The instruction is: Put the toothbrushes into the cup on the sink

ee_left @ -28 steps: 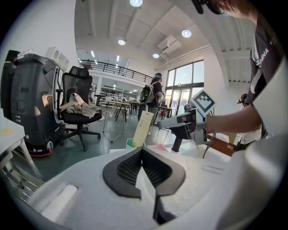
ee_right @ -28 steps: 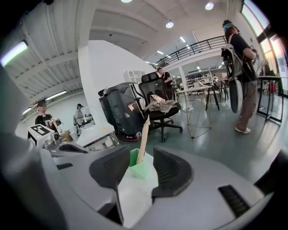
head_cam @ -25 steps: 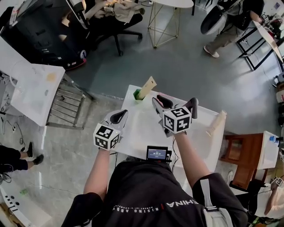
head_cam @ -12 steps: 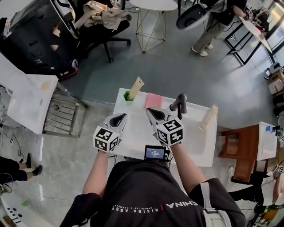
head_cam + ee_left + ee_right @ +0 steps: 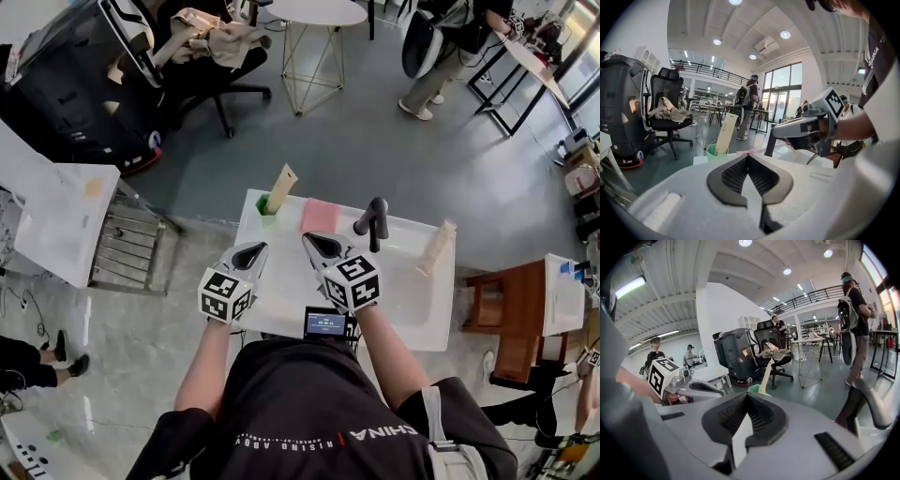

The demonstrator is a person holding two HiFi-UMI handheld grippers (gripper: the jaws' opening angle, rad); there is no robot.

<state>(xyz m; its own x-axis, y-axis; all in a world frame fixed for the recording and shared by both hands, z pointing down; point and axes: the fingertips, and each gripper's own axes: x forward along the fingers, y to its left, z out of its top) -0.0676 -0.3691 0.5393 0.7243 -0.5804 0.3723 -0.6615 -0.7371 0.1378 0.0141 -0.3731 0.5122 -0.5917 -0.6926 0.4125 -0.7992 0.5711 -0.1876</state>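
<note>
A green cup [image 5: 266, 212] stands at the far left corner of the white sink [image 5: 417, 314], with a tall tan toothbrush pack [image 5: 281, 187] upright in it. A second tan pack [image 5: 434, 248] lies at the sink's far right edge. My left gripper [image 5: 248, 255] hovers over the sink's left part, shut and empty, a short way in front of the cup [image 5: 710, 151]. My right gripper [image 5: 319, 247] is beside it, shut with nothing between its pads, left of the black faucet [image 5: 374, 223]. In the right gripper view the cup [image 5: 754, 389] and its pack [image 5: 765, 375] lie straight ahead.
A pink pad [image 5: 320, 216] lies on the far rim between cup and faucet [image 5: 862, 401]. A small screen [image 5: 330, 324] sits at the near edge. A wire rack [image 5: 131, 234] stands left of the sink and a wooden cabinet [image 5: 511, 328] right. People and an office chair [image 5: 211, 56] are beyond.
My right gripper has drawn back to the left, away from the faucet, and sits nearer the left gripper. The pink pad has come into view. The left gripper has hardly moved.
</note>
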